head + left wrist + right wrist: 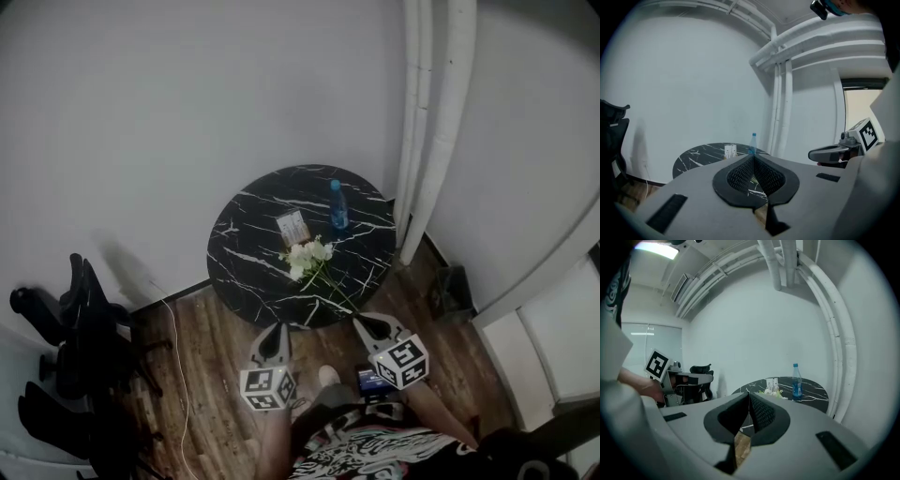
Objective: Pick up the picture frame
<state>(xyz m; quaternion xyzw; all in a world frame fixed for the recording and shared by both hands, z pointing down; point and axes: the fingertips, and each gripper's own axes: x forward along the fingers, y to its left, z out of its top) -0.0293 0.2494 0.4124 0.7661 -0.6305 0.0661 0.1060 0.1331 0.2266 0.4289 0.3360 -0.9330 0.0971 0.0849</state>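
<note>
Desk from above: its near edge opens onto wooden floor and its left half is bare marble, leaving free passage from the near-left. Obstacles on the desk: white flowers lying at the centre with stems running to the near-right edge, the picture frame upright just beyond them, and a blue bottle upright toward the far-right rim. Around the desk: a wall closes the far side, white pipes rise just past the right edge, a dark container sits on the floor to the right, and black chairs stand well apart to the left.

All 3 views face table.
</note>
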